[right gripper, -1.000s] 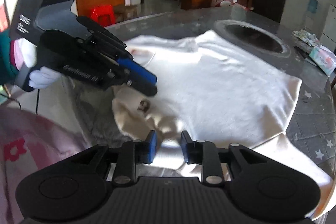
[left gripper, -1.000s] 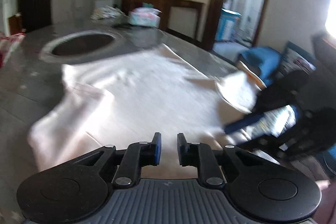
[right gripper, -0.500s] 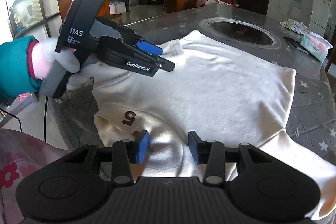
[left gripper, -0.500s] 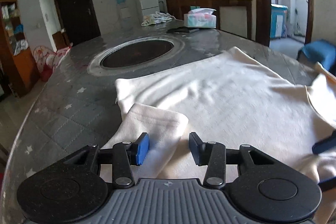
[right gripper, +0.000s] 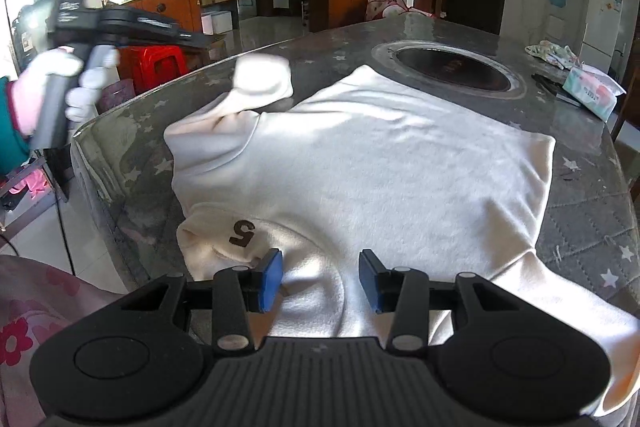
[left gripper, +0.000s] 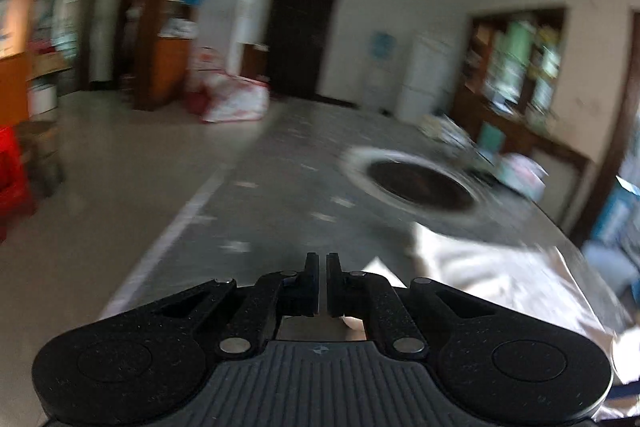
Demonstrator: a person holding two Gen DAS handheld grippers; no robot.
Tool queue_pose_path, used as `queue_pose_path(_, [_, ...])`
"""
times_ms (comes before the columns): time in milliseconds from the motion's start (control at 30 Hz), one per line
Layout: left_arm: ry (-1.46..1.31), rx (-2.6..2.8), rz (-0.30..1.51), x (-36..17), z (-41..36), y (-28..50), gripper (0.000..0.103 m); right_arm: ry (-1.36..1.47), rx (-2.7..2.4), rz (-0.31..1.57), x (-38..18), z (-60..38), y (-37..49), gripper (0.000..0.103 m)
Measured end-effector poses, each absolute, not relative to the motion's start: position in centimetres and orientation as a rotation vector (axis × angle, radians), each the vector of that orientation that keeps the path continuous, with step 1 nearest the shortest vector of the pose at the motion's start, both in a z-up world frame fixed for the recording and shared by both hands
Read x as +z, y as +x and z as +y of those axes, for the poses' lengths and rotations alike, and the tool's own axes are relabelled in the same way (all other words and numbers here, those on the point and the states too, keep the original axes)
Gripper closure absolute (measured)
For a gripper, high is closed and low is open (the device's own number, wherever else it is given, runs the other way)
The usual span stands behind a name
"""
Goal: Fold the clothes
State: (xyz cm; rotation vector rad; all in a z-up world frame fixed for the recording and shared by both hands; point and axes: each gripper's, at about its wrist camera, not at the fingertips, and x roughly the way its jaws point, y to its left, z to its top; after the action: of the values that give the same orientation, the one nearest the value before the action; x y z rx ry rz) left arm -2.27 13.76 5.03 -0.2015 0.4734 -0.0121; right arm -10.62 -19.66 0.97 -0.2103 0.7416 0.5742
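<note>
A white sweatshirt (right gripper: 380, 167) lies spread on the grey table (right gripper: 580, 211), with a dark "5" print (right gripper: 242, 233) near its front edge. My right gripper (right gripper: 320, 275) hangs open just above the cloth by the print, and its blue pads flank a soft fold without pressing it. A gloved hand holds my left gripper (right gripper: 204, 42) at the upper left, apart from the blurred, raised sleeve (right gripper: 262, 79). In the left wrist view the left gripper (left gripper: 322, 259) is shut with nothing visible between its fingers, and the sweatshirt (left gripper: 500, 279) lies to its right.
A round dark recess (right gripper: 452, 67) is set in the table beyond the garment. A tissue pack (right gripper: 592, 95) and a crumpled cloth (right gripper: 552, 53) lie at the far right. A red stool (right gripper: 156, 63) stands on the floor left of the table's edge.
The left gripper has swung left, away from the sleeve, and shut, and its view now faces the table's left edge. The sleeve now sticks out to the left. The right gripper has stayed in place.
</note>
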Motion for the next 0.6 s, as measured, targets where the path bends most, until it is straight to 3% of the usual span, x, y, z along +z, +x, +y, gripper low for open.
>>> queue_pose_path(100, [-0.244, 0.099, 0.484, 4.4, 16.7, -3.7, 0.099, -0.208, 0.576, 0.731, 1.2, -19.6, -10.6, 0.054])
queue_pose_path(267, [-0.29, -0.001, 0.601, 3.0, 16.4, -4.0, 0.097, -0.207, 0.575, 0.727, 1.4, -19.3, -10.5, 0.054])
queue_pose_path(467, [-0.273, -0.099, 0.656, 2.3, 11.7, -0.3, 0.076, -0.211, 0.574, 0.731, 1.3, -18.9, -10.6, 0.053])
queue_pose_path(533, [-0.274, -0.076, 0.669, 2.1, 11.1, 1.5, 0.062, -0.21, 0.578, 0.728, 1.4, -18.9, -10.7, 0.052])
queue_pose_path(600, [-0.283, -0.064, 0.692, 1.6, 10.8, 2.9, 0.055, -0.208, 0.572, 0.725, 1.4, -19.0, -10.8, 0.05])
